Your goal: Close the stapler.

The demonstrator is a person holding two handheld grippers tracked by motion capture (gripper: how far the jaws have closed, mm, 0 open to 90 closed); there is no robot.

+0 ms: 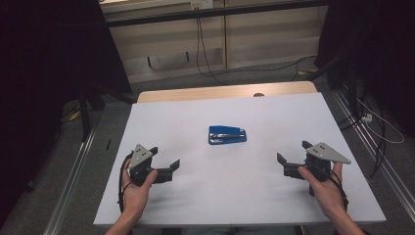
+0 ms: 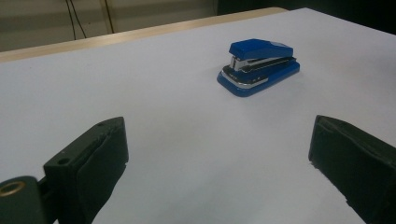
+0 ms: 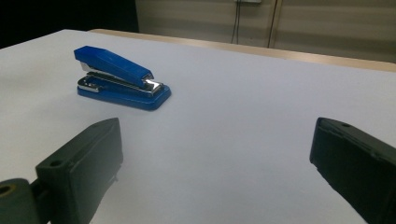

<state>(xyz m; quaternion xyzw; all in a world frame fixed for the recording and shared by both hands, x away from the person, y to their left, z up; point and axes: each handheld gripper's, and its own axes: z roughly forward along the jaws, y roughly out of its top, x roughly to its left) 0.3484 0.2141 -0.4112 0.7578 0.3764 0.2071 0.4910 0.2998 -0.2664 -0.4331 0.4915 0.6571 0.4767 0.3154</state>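
So far nothing is in hand: the work looks to be at its very start, with a reach for the stapler [image 1: 227,135] as the likely step. Going left to right across the high view, the left tongs [image 1: 166,160] sit at lower left of the frame, held in the person's left hand [image 1: 135,188] low over the white worktop [image 1: 195,196]. Their jaws stand wide apart and grip nothing; in the left gripper view the two black jaws rise at the bottom corners with bare worktop between them, and I cannot tell whether they rest on the surface or hover just above it.

At mid-frame, a little above centre, the stapler lies flat on the worktop, closed, well apart from both tongs. It is blue with a bright metal strip along its side. In the left gripper view it sits at upper right of the frame [image 2: 258,66]; in the right gripper view it sits at upper left [image 3: 120,78].

At lower right of the high view the right tongs [image 1: 288,157], in the right hand [image 1: 327,188], mirror the left: jaws spread wide, empty, pointing in toward the middle.

My judgement is that the next move calls for one of the tongs to travel inward and forward to the stapler, line its jaws up across the narrow sides, and close there; the smooth, sloped top could slip if taken from above.
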